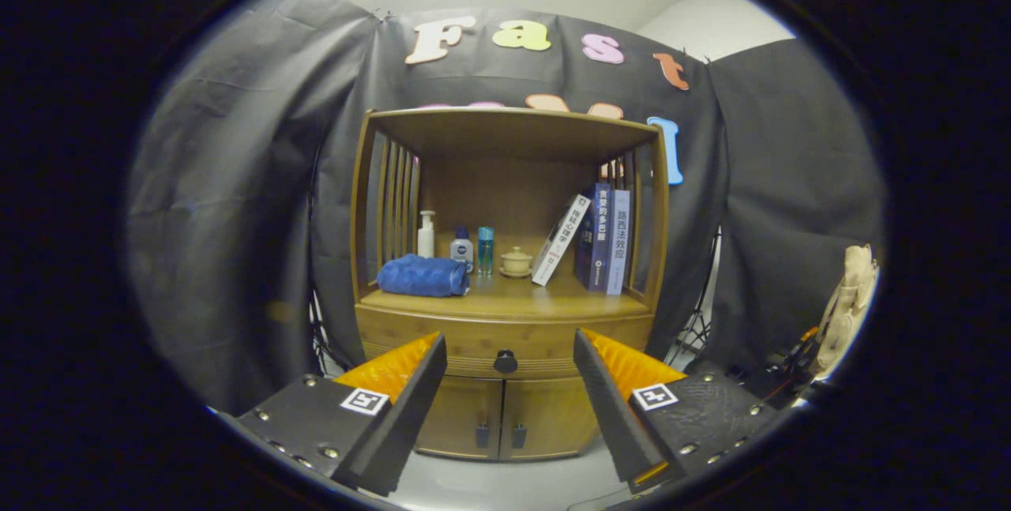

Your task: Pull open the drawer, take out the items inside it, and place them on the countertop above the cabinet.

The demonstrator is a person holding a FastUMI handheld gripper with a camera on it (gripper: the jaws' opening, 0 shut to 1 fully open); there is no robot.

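Three books (598,238), three bottles (458,246), one blue towel (422,276) and one lidded cup (516,261) are counted. One drawer knob (505,362) and two door handles (499,436) are seen.

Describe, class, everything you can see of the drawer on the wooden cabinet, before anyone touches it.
The drawer is a wide, shallow front of light bamboo-like wood, with grooved lines along its lower edge and one round dark knob at its centre. It is shut, flush with the cabinet, just under the countertop and above two small doors. Nothing touches it; the tongs are open, the knob showing beyond and between their fingers.
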